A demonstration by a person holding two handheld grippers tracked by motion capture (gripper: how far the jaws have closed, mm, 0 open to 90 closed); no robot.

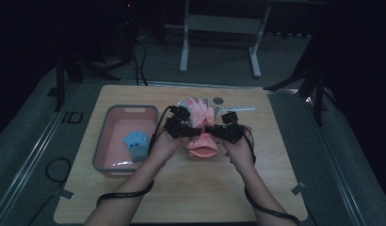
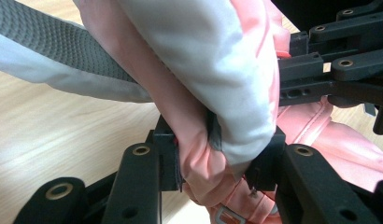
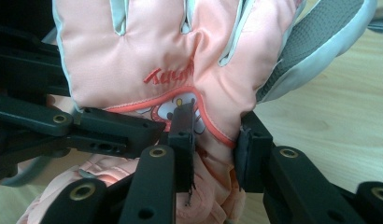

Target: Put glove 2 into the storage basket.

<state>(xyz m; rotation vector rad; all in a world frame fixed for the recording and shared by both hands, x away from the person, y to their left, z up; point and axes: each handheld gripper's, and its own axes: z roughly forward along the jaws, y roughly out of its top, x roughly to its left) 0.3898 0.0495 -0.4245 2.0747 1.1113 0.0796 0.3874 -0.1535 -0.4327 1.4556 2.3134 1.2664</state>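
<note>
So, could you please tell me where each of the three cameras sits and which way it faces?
High view: above the person's side, looking forward and down on the table; forearms, left gripper and right gripper show.
Left gripper view: on the left gripper, looking along its jaws, clamped on the pink glove.
Right gripper view: on the right gripper, looking along its jaws at the glove's back.
Shared: the glove and the wooden table appear in both gripper views.
</note>
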